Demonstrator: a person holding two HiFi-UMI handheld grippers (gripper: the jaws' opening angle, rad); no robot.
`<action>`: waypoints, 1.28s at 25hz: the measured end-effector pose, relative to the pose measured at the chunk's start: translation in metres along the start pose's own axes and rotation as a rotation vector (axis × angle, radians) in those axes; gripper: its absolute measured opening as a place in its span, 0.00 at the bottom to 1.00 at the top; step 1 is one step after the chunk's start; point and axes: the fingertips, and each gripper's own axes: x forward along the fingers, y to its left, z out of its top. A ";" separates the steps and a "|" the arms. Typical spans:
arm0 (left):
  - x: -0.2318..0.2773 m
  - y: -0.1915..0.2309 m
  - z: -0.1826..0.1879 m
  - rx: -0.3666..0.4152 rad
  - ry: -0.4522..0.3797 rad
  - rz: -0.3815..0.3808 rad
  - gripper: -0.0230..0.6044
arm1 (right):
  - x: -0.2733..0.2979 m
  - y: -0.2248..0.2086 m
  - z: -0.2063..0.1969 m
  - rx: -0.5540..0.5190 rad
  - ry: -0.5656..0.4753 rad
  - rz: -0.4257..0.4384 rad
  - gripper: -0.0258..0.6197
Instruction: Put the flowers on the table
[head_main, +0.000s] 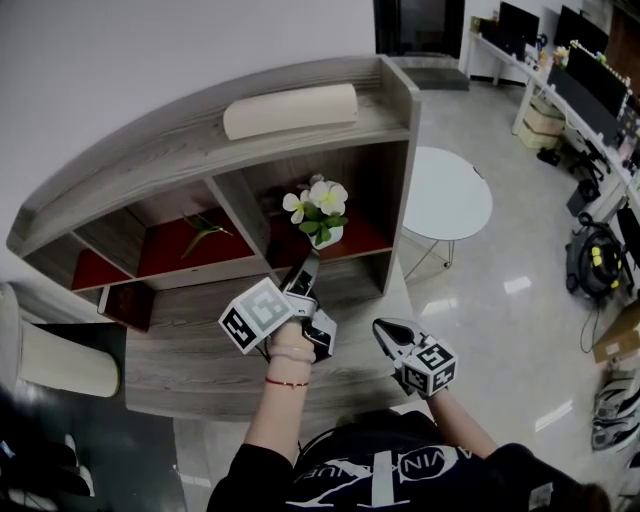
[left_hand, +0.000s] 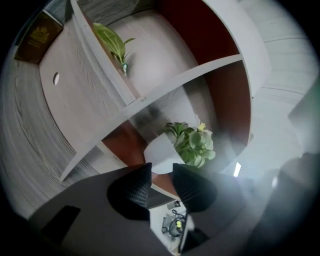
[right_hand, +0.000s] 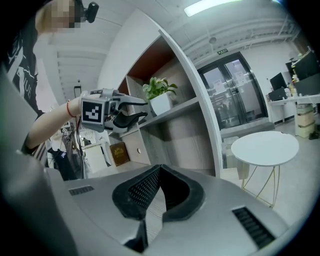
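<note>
The flowers (head_main: 318, 205) are white blooms with green leaves in a small white pot, standing in the right-hand compartment of the wooden shelf (head_main: 395, 110). My left gripper (head_main: 309, 264) reaches up to the pot with its jaws open. In the left gripper view the pot (left_hand: 161, 149) sits just past the fingertips, and the pads do not press on it. The right gripper view shows the left gripper (right_hand: 141, 110) with its fingers spread beside the pot (right_hand: 161, 103). My right gripper (head_main: 388, 331) hovers low over the desk, shut and empty.
A round white table (head_main: 446, 192) stands right of the shelf. A cream bolster (head_main: 290, 110) lies on the shelf top. A green sprig (head_main: 204, 233) lies in the middle compartment. A brown book (head_main: 124, 301) leans at the lower left. The grey wooden desk (head_main: 200, 345) runs beneath both grippers.
</note>
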 end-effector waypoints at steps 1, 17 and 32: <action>-0.003 0.003 -0.001 0.043 -0.001 0.007 0.22 | 0.000 -0.002 0.001 -0.005 -0.004 -0.003 0.06; -0.059 0.036 -0.014 0.683 -0.047 -0.002 0.04 | -0.006 -0.014 0.038 -0.075 -0.073 -0.052 0.06; -0.111 0.077 -0.009 0.787 -0.100 0.092 0.04 | -0.017 -0.013 0.065 -0.112 -0.152 -0.089 0.06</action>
